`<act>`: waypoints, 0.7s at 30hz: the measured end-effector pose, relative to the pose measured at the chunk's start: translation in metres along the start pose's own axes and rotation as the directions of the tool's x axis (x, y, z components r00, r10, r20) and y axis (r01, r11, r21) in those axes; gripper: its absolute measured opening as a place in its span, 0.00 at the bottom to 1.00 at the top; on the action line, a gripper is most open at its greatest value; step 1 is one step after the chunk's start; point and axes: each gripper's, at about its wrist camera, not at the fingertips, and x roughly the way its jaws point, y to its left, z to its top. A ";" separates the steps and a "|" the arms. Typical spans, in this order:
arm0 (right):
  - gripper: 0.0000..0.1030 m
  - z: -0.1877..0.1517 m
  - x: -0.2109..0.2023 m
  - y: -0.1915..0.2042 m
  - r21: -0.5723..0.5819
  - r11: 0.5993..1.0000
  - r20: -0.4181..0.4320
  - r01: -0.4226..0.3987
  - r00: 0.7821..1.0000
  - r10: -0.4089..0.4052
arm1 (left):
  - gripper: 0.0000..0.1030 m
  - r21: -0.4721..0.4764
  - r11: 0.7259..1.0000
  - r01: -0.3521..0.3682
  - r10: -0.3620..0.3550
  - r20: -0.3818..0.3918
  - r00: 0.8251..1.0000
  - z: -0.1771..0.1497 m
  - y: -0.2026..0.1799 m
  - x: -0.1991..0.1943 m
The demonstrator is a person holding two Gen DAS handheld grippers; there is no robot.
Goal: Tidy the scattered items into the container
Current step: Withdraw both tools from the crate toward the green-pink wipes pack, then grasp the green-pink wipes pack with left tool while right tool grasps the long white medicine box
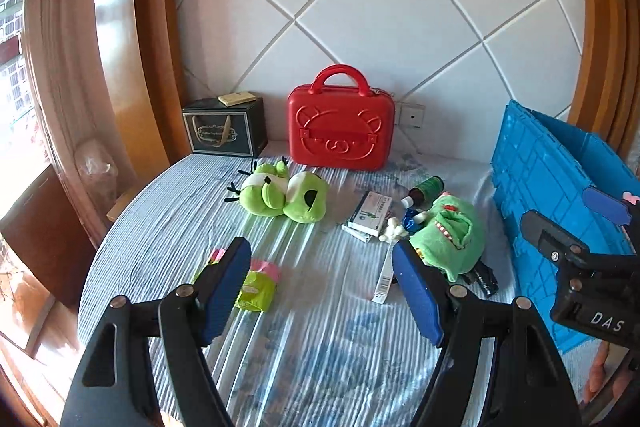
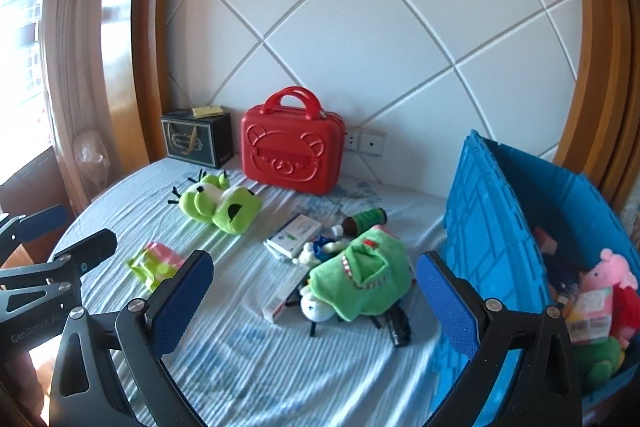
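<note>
Toys and boxes lie scattered on the bed [image 2: 248, 355]: green crocodile plush [image 2: 360, 277], frog slippers [image 2: 218, 205], medicine boxes [image 2: 294, 235], brown bottle [image 2: 366, 219]. Blue crate [image 2: 496, 227] at right holds a pink pig plush [image 2: 610, 273]. Left gripper [image 1: 322, 291] and right gripper [image 2: 316, 301] both gape wide, holding nothing

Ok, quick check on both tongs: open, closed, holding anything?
Left tongs: open, holding nothing, above the bedsheet.
Right tongs: open, holding nothing, near the blue crate.
</note>
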 end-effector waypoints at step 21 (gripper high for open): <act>1.00 -0.016 0.176 0.124 0.078 0.997 -0.311 -0.004 0.950 0.028 | 0.71 -0.008 1.000 -0.022 0.018 -0.317 0.948 -0.021 0.193 0.183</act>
